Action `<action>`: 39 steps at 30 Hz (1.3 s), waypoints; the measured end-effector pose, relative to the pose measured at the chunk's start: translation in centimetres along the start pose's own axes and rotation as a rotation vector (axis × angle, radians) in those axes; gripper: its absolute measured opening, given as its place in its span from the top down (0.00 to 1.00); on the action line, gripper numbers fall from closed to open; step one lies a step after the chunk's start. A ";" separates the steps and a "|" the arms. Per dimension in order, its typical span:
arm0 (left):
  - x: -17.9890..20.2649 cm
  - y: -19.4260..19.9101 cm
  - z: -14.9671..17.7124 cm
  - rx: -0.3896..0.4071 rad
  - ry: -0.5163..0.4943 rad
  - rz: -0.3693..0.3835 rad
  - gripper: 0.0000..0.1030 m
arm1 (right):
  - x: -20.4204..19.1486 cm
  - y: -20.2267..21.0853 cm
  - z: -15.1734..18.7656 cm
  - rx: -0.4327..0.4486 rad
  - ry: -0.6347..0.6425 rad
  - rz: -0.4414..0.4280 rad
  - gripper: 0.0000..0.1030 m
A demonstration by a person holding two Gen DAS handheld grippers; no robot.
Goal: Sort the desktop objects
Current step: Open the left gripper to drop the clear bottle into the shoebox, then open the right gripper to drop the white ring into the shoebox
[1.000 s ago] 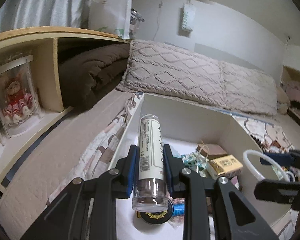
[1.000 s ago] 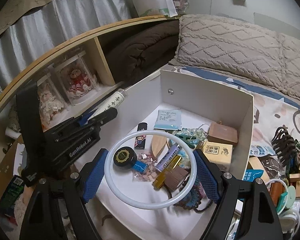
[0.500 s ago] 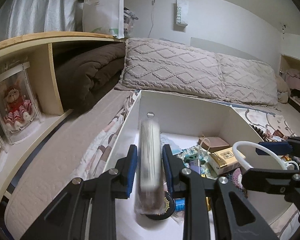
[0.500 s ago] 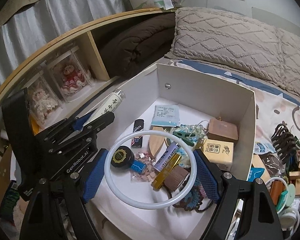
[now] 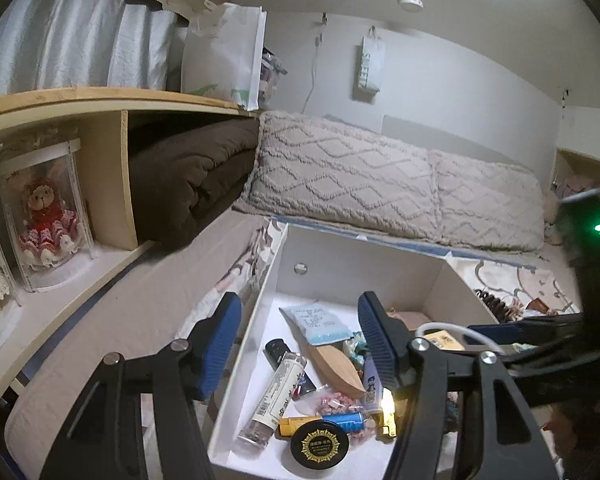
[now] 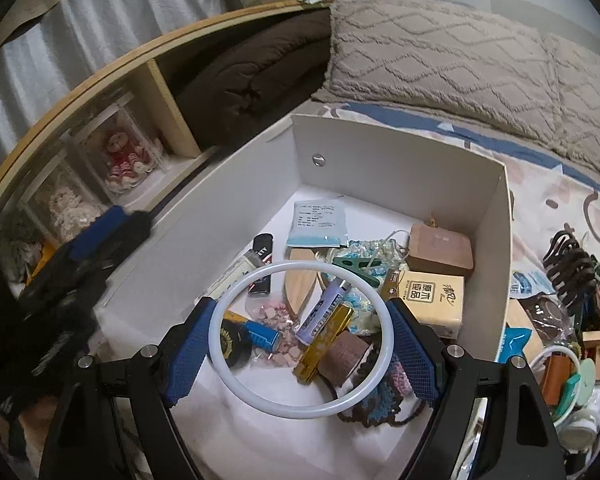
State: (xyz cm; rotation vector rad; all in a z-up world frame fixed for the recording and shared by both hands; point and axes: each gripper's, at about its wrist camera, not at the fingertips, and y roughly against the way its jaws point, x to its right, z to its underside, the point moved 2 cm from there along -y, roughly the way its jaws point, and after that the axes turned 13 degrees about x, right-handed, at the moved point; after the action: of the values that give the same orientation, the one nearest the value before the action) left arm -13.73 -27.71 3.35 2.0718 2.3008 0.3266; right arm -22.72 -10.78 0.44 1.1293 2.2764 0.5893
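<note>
Left gripper (image 5: pixel 300 340) first: from my remote seat I see its jaws opening, blue pads spread with nothing between them, one finger outside the near left wall of the white box (image 5: pixel 380 264) and the other over its inside. Below that gap, at about 6 o'clock in the left wrist view, the labelled tube (image 5: pixel 276 396) lies flat on the box floor along the left wall, its clear end toward me, apart from both pads. Just at its 3 o'clock sit a wooden boat-shaped piece (image 5: pixel 336 368) and a black lighter (image 5: pixel 278 354), and at 5 o'clock a round black tin with gold print (image 5: pixel 320 444). My right gripper (image 6: pixel 302 346) pinches a white ring (image 6: pixel 300 336) across its width, both blue pads pressing its rim, and the ring hangs over the near half of the box. Through the hoop I see a blue battery (image 6: pixel 264 334), a purple lighter (image 6: pixel 324 312) and a gold lighter (image 6: pixel 324 344) lying on the floor underneath. At 2 o'clock from the ring, a yellow tissue pack (image 6: pixel 432 300) and a brown box (image 6: pixel 440 248) rest against the right wall, and at 12 o'clock a pale blue sachet (image 6: pixel 320 224) lies near the back wall. Outside the box at 3 o'clock a black hair claw (image 6: pixel 572 268) lies on the patterned bedding
</note>
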 end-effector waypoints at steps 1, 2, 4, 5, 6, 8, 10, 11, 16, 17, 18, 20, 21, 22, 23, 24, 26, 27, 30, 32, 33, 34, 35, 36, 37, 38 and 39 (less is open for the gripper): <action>-0.1 0.3 -0.2 0.010 0.004 0.001 0.41 | -0.1 -0.5 -0.1 -0.015 0.003 0.006 0.18; -0.1 0.4 -0.3 0.016 0.008 0.002 0.41 | -0.2 -1.1 -0.2 -0.029 0.017 0.016 0.18; -0.2 0.7 -0.5 0.022 0.020 0.010 0.41 | -0.7 -1.9 -0.2 -0.045 0.055 0.041 0.18; -0.2 0.8 -0.5 0.023 0.022 0.013 0.41 | -0.8 -2.3 -0.2 -0.054 0.068 0.051 0.18; -0.2 0.9 -0.5 0.024 0.022 0.013 0.41 | -0.9 -2.6 -0.2 -0.064 0.070 0.054 0.18; -0.2 1.0 -0.5 0.025 0.019 0.015 0.41 | -1.1 -2.8 -0.3 -0.072 0.061 0.042 0.18; -0.2 1.0 -0.5 0.023 0.019 0.017 0.41 | -1.4 -2.8 -0.3 -0.071 0.071 0.037 0.18; -0.2 1.1 -0.5 0.022 0.021 0.016 0.41 | -1.7 -2.8 -0.3 -0.071 0.087 0.046 0.18; -0.3 1.4 -0.7 0.019 0.027 0.019 0.41 | -2.4 -3.0 0.0 -0.101 0.127 0.035 0.10; -0.2 1.3 -0.6 0.019 0.025 0.019 0.41 | -2.5 -3.0 0.1 -0.112 0.125 0.019 0.00; -0.2 1.3 -0.6 0.017 0.022 0.016 0.40 | -2.5 -2.8 0.2 -0.106 0.126 0.015 0.00; -0.1 1.4 -0.6 0.015 0.021 0.010 0.36 | -2.6 -2.4 0.1 -0.085 0.139 0.036 0.00; 0.0 1.4 -0.5 0.014 0.019 0.010 0.35 | -2.6 -2.2 0.1 -0.079 0.143 0.044 0.00; 0.2 1.4 -0.5 0.012 0.016 0.011 0.35 | -2.4 -2.0 0.1 -0.074 0.141 0.054 0.00; 0.3 1.4 -0.5 0.011 0.014 0.011 0.35 | -2.2 -1.8 0.1 -0.072 0.135 0.061 0.00; 0.5 1.5 -0.5 0.010 0.011 0.013 0.35 | -2.0 -1.7 0.1 -0.071 0.126 0.061 0.00; 0.8 1.6 -0.4 0.008 0.008 0.016 0.34 | -1.6 -1.4 0.2 -0.073 0.112 0.062 0.00; 1.0 1.6 -0.4 0.007 0.007 0.018 0.34 | -1.4 -1.3 0.2 -0.072 0.110 0.066 0.00; 1.3 1.7 -0.3 0.003 0.005 0.021 0.34 | -0.9 -0.8 0.4 -0.065 0.111 0.075 0.00; 1.5 1.9 -0.3 0.000 0.004 0.021 0.33 | -0.7 -0.4 0.4 -0.057 0.103 0.074 0.00; 1.5 1.9 -0.3 0.000 0.005 0.020 0.30 | -0.6 -0.2 0.5 -0.053 0.098 0.071 0.00; 1.6 2.0 -0.3 0.000 0.005 0.020 0.27 | -0.5 0.1 0.5 -0.046 0.095 0.068 0.00; 1.6 2.0 -0.3 0.001 0.004 0.019 0.26 | -0.4 0.4 0.5 -0.037 0.094 0.065 0.00; 1.6 2.0 -0.3 0.000 0.004 0.018 0.26 | -0.3 0.6 0.4 -0.029 0.095 0.063 0.00; 1.6 2.0 -0.3 -0.001 0.005 0.019 0.26 | -0.3 0.9 0.4 -0.017 0.098 0.060 0.00; 1.5 1.9 -0.3 -0.002 0.006 0.020 0.25 | -0.3 1.3 0.4 -0.004 0.101 0.058 0.00; 1.5 1.9 -0.2 -0.003 0.008 0.021 0.25 | -0.3 1.6 0.3 0.008 0.104 0.059 0.00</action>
State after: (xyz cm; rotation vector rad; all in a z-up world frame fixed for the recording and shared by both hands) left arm -12.05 -26.06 4.10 2.0983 2.2832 0.3390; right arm -21.44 -10.10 1.17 1.1984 2.3416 0.6764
